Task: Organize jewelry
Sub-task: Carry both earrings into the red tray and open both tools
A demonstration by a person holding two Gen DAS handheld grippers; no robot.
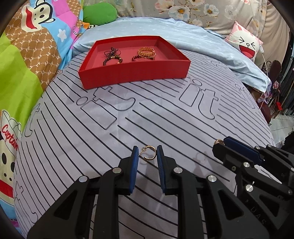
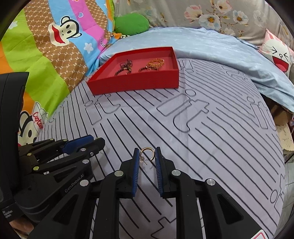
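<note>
Your left gripper (image 1: 147, 153) pinched one gold hoop earring (image 1: 148, 152), your right gripper (image 2: 147, 154) pinched another earring (image 2: 146, 153), both over the striped sheet (image 1: 165, 119), well short of the red tray (image 1: 136, 77).

Under me lies a grey bedsheet (image 1: 165, 117) with black stripes and outlined letters. At its far edge a light blue blanket (image 1: 202, 42) is spread. At its left edge I see a colourful monkey quilt (image 1: 27, 55), a green cushion (image 1: 100, 12) at the far left corner, and a pink cartoon pillow (image 1: 244, 44) at the far right corner.
</note>
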